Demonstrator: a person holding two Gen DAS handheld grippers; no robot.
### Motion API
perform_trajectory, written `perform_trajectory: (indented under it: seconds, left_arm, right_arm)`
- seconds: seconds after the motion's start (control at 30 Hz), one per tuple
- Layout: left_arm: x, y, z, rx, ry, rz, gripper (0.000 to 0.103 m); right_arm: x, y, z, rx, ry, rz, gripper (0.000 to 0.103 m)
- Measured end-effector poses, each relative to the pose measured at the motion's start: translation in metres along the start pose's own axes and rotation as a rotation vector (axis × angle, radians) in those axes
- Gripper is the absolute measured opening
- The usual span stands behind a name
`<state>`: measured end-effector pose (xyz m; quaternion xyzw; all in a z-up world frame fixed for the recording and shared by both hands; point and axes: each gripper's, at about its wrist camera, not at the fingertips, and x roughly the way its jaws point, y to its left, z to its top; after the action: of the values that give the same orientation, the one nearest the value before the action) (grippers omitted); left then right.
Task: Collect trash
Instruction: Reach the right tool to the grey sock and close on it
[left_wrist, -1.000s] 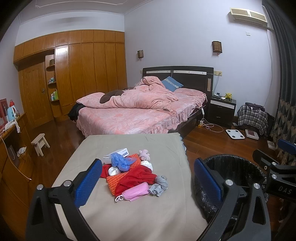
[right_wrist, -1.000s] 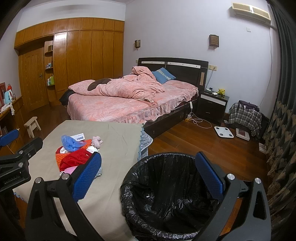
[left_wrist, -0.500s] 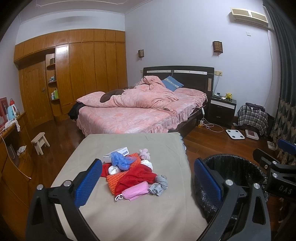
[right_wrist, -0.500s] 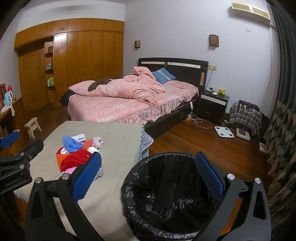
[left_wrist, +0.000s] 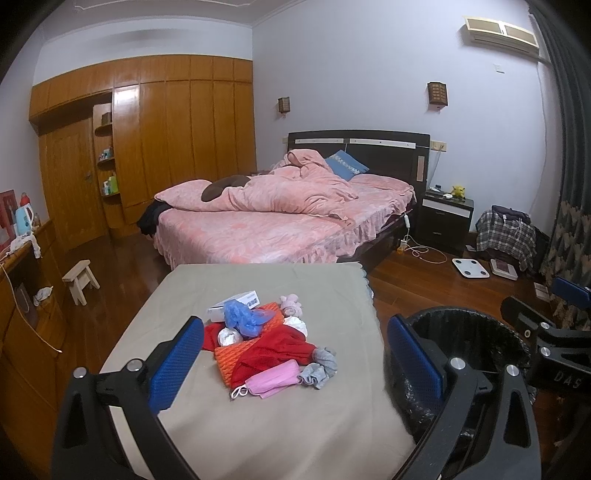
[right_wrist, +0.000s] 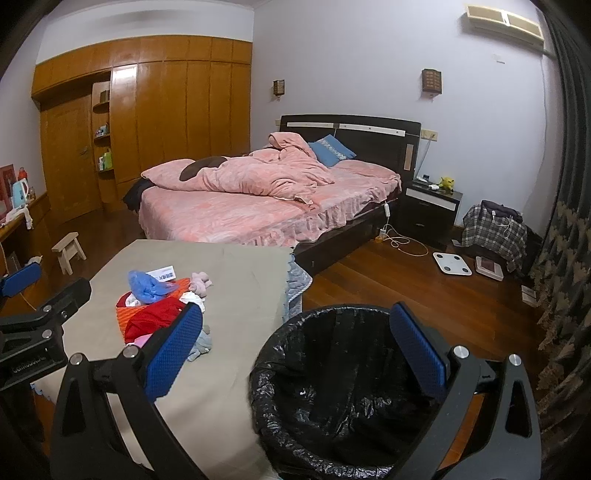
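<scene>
A pile of trash lies on the beige-covered table (left_wrist: 258, 417): a pink face mask (left_wrist: 271, 380), red cloth (left_wrist: 273, 350), orange mesh (left_wrist: 236, 352), blue plastic (left_wrist: 243, 317), a white box (left_wrist: 236, 303), grey socks (left_wrist: 319, 367) and crumpled tissues (left_wrist: 291, 303). The pile also shows in the right wrist view (right_wrist: 159, 306). A bin with a black liner (right_wrist: 343, 387) stands right of the table. My left gripper (left_wrist: 295, 363) is open and empty, held above the table's near side. My right gripper (right_wrist: 295, 347) is open and empty above the bin's rim.
A bed with pink bedding (left_wrist: 280, 218) stands behind the table. A nightstand (left_wrist: 445, 218), a white scale (left_wrist: 470, 267) and a plaid bag (left_wrist: 506, 236) are at the right. A wooden stool (left_wrist: 79, 278) and a wardrobe (left_wrist: 155, 155) are at the left.
</scene>
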<state>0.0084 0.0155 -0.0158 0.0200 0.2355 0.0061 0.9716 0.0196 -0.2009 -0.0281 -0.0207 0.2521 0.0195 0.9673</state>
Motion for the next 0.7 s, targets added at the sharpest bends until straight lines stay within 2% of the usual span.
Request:
perform_trajectory:
  seconds: [0.27,0.4,0.57,0.7]
  left_arm:
    - [0.006,0.008,-0.004,-0.01,0.007,0.011,0.097]
    - [0.018,0.03,-0.013,-0.03,-0.006,0.014,0.097]
    - [0.043,0.068,-0.028,-0.047,0.02,0.109,0.097]
    - [0.066,0.097,-0.044,-0.06,0.064,0.175,0.097]
  right_arm:
    - [0.013,0.004,-0.004,-0.005,0.009,0.037,0.098]
    - [0.036,0.021,-0.011,-0.025,0.016,0.08,0.098]
    - [0.079,0.052,-0.027,-0.021,0.062,0.151,0.098]
    - [0.113,0.078,-0.04,-0.039,0.091,0.169,0.096]
